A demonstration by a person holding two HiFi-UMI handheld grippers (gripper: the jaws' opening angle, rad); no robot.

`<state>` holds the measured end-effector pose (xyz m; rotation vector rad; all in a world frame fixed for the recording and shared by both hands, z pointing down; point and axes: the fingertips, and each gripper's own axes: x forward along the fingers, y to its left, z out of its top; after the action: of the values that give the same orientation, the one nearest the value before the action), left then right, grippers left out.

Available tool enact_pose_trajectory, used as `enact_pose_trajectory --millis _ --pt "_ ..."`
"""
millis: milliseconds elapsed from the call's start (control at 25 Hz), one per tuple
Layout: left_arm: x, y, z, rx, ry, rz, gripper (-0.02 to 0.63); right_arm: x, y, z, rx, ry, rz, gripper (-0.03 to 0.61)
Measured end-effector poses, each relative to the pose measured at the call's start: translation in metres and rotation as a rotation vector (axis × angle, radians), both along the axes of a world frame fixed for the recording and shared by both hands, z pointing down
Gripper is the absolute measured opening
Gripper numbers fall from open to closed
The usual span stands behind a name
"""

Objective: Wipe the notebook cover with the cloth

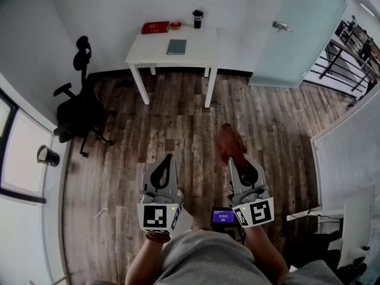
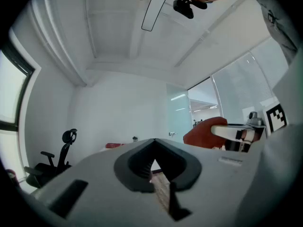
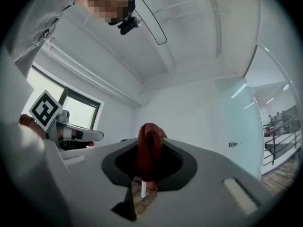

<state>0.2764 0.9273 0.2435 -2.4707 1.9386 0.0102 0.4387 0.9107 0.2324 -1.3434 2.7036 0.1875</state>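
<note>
1. Left gripper (image 2: 152, 144): the jaws are closed tip to tip with nothing between them. Only a sliver of the wooden floor (image 1: 178, 117) shows through the opening behind the tips. The gripper is held about level in front of the person's body.
2. Right gripper (image 3: 149, 143): the jaws are clamped on the cloth (image 3: 149, 150). The cloth is reddish-brown and bunched into a thick fold. It fills the opening between the jaws and sticks out past the tips. The gripper is tilted slightly upward.
3. Head view: the two grippers sit side by side over the floor, apart and not touching. The cloth projects forward from the right gripper. From the left gripper view, the cloth shows as a red lump at the front of the right gripper.
4. Notebook (image 1: 176, 46): it has a grey cover and lies flat on the white table (image 1: 145, 52) by the far wall. It is well apart from both grippers, and neither the cloth nor a gripper touches it.
5. Also on the table: a flat red item (image 1: 155, 27) at the rear left with a small red dish (image 1: 176, 25) just beside it, and a black cup (image 1: 198, 18) at the rear right.
6. Surroundings: a black office chair (image 1: 80, 108) stands left of the table, and a frosted glass door (image 1: 303, 28) is to its right.
</note>
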Motion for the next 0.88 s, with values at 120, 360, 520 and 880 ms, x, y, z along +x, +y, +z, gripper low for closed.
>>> enact_pose_trajectory --millis 120,360,520,880 --pt "-0.023 -0.027 0.006 -0.016 -0.018 0.013 -0.012 -0.018 -0.027 0.005 -0.031 -0.035 -0.009 0.077" --pt "-0.070 -0.083 0.009 -0.022 -0.008 0.057 -0.012 -0.059 -0.082 0.013 -0.082 -0.027 0.009 0.083" --pt "-0.092 -0.117 0.011 -0.024 0.017 0.099 -0.012 -0.078 -0.116 0.016 -0.121 -0.027 0.030 0.084" --pt "-0.118 -0.165 0.033 -0.056 0.043 0.160 -0.011 -0.099 -0.172 0.035 -0.199 -0.005 0.077 0.086"
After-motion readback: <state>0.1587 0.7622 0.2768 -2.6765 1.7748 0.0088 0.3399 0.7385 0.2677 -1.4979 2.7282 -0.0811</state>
